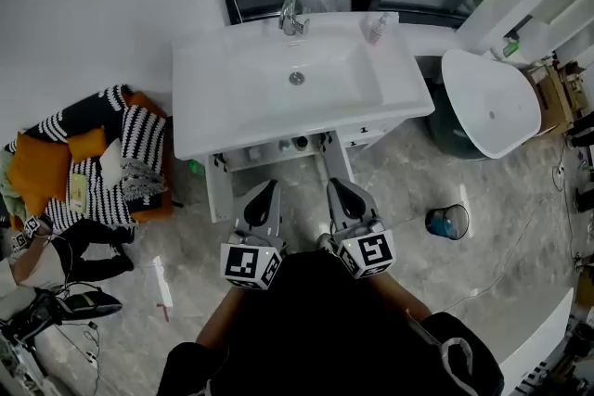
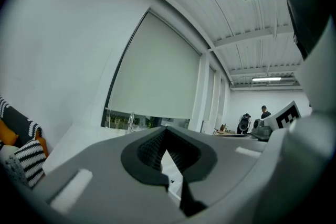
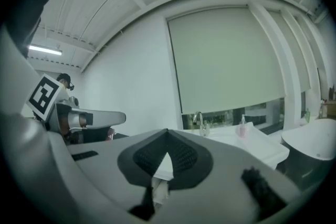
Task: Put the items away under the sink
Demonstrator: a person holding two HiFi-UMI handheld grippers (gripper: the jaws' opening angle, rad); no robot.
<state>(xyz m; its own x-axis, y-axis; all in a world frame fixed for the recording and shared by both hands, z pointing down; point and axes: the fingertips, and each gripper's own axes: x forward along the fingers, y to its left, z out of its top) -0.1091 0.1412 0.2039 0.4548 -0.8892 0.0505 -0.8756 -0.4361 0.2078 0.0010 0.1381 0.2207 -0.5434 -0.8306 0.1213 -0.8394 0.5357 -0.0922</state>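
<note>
A white sink vanity (image 1: pixel 232 97) with a chrome faucet (image 1: pixel 291 17) stands in front of me. A pink soap bottle (image 1: pixel 377 29) stands on its back right corner and also shows in the right gripper view (image 3: pixel 242 128). Below the basin is an open space (image 1: pixel 278 146) with a few small items I cannot make out. My left gripper (image 1: pixel 269 186) and right gripper (image 1: pixel 333 185) are held side by side near my body, pointing at the vanity's front. Both are shut with nothing between the jaws, as the left gripper (image 2: pixel 166 131) and right gripper (image 3: pixel 168 134) show in their own views.
A white oval tub (image 1: pixel 492 102) stands to the right of the vanity, and a blue bin (image 1: pixel 447 222) sits on the floor near it. Striped and orange cushions (image 1: pixel 93 158) lie at the left, with a person's hand (image 1: pixel 28 250) nearby. A white strip (image 1: pixel 162 283) lies on the floor.
</note>
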